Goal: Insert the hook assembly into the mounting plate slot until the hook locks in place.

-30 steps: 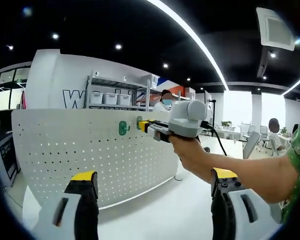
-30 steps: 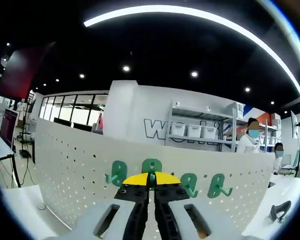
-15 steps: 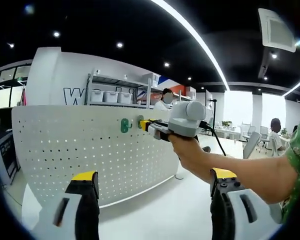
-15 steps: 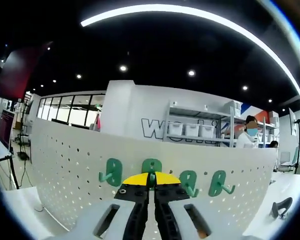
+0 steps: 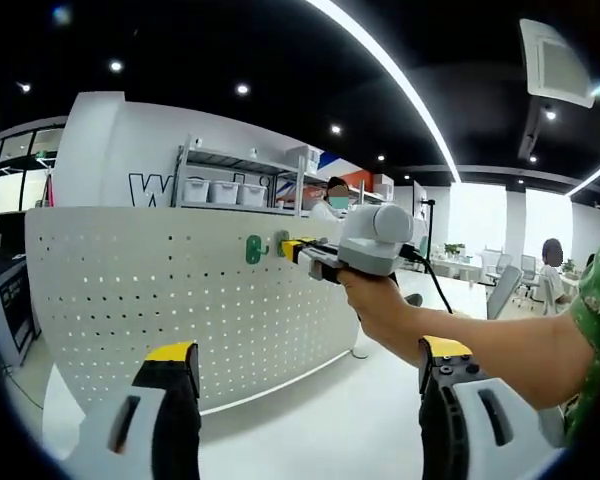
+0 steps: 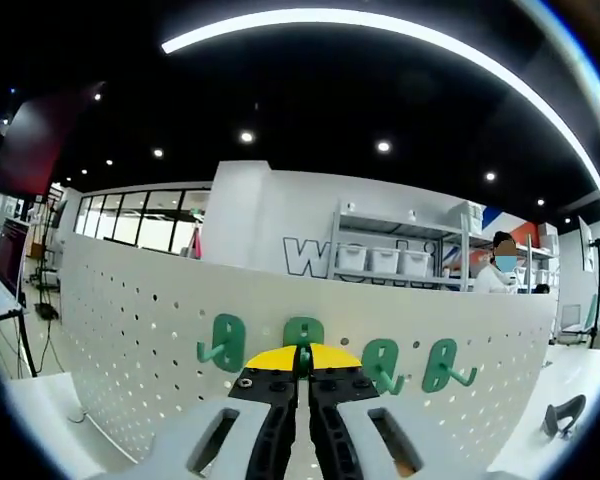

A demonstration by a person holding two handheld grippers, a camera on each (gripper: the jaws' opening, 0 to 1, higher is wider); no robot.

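Right gripper view — the right gripper (image 6: 301, 368) is pressing its yellow-tipped jaws together on a green hook (image 6: 303, 338), whose rounded top is showing just above the tips, held against the white perforated mounting plate (image 6: 140, 330). Three more green hooks are hanging on the plate in the same row: one to the left (image 6: 223, 342), two to the right (image 6: 382, 362) (image 6: 442, 363). Behind the plate, a metal shelf with white bins (image 6: 395, 262) is standing against a wall with large lettering, and a person (image 6: 502, 270) is showing at the far right.

Left gripper view — the left gripper (image 5: 298, 365) is sitting low with its jaws spread wide, nothing between them, well apart from the plate (image 5: 160, 300). From the right, a hand (image 5: 380, 305) is reaching in and gripping the right gripper (image 5: 298, 250), whose yellow tips are touching the plate near its top edge. A green hook (image 5: 252, 249) is hanging just to the left of those tips. Whether the held hook is fully seated in a slot cannot be told. A white floor (image 5: 320, 420) is running under the plate, with desks and chairs far off at the right.
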